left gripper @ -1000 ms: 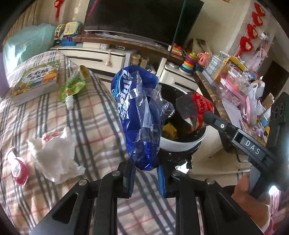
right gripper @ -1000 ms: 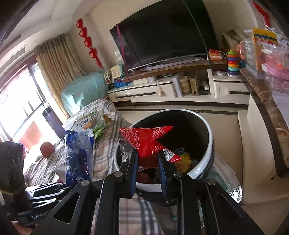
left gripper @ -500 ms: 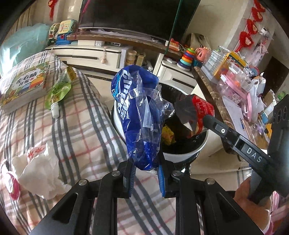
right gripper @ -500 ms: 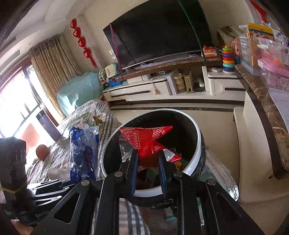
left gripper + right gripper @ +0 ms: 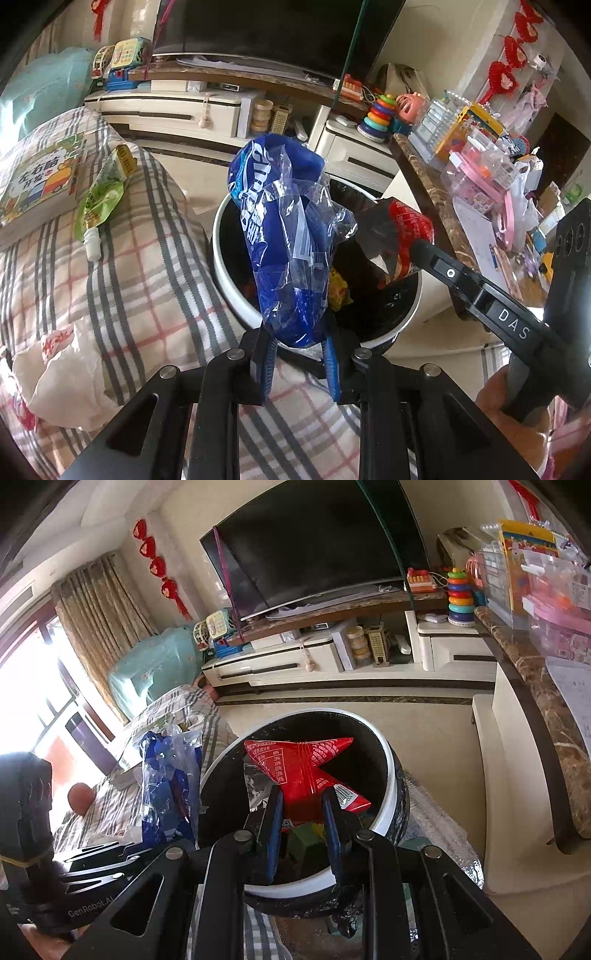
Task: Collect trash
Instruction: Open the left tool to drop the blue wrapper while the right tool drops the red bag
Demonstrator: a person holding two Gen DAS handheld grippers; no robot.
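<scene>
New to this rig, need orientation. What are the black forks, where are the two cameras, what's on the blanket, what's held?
No robot: a person holds a two-finger gripper in each hand, and each carries a fisheye camera looking along its fingers. The black forks at the bottom of each picture are those fingers. In the left wrist view, the left gripper is shut on a blue bag. In the right wrist view, the right gripper is shut on a red wrapper. Both are at the bin. On the plaid blanket lie a book, a green pouch and a white tissue.

Two wrappers (image 5: 284, 240) (image 5: 303, 771), one bin (image 5: 388, 775), one book (image 5: 37, 181), one green pouch (image 5: 99, 199)
</scene>
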